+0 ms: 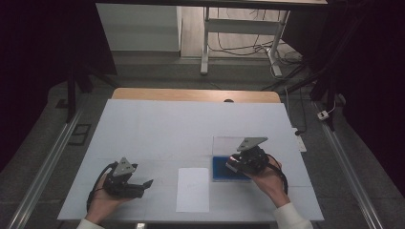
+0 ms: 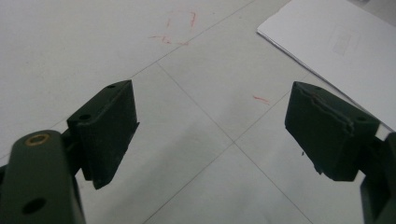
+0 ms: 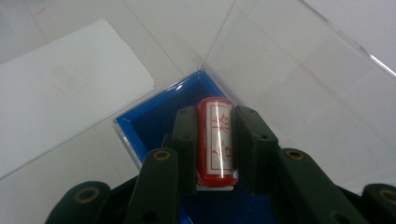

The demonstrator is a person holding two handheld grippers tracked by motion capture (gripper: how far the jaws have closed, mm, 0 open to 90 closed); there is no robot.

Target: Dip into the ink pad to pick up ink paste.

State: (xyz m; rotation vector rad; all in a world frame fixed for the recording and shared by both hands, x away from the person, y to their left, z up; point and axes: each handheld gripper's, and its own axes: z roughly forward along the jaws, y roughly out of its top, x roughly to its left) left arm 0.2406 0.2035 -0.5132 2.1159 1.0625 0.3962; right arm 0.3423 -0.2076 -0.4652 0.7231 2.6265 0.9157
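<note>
Table [image 1: 157,129]: your largest item, a white surface that runs wide and bare across its far half and its whole left side, with a wooden strip along the far edge and faint seams crossing it; a few small red marks [image 2: 180,28] lie on it ahead of your left gripper. Paper sheet [image 1: 192,189]: white, lying flat at the near middle, its near edge close to the table's near edge, with open room between it and each of your hands. Blue box [image 1: 222,169]: a shallow tray just right of the sheet, its clear lid [image 3: 299,70] standing open on the far side, so the way in is from above and from the near side; its left rim sits close to the sheet's right edge. Left gripper [image 1: 137,187]: in your left hand at the near left, jaws spread wide and released, with bare table between them and the sheet's corner off to the right. Right gripper [image 1: 232,164]: in your right hand over the box, jaws clenched on the stamp. Stamp [image 3: 215,140]: your smallest item, a red cylinder with a label of red characters, held between the pads above the blue box's interior, inside its rim.
</note>
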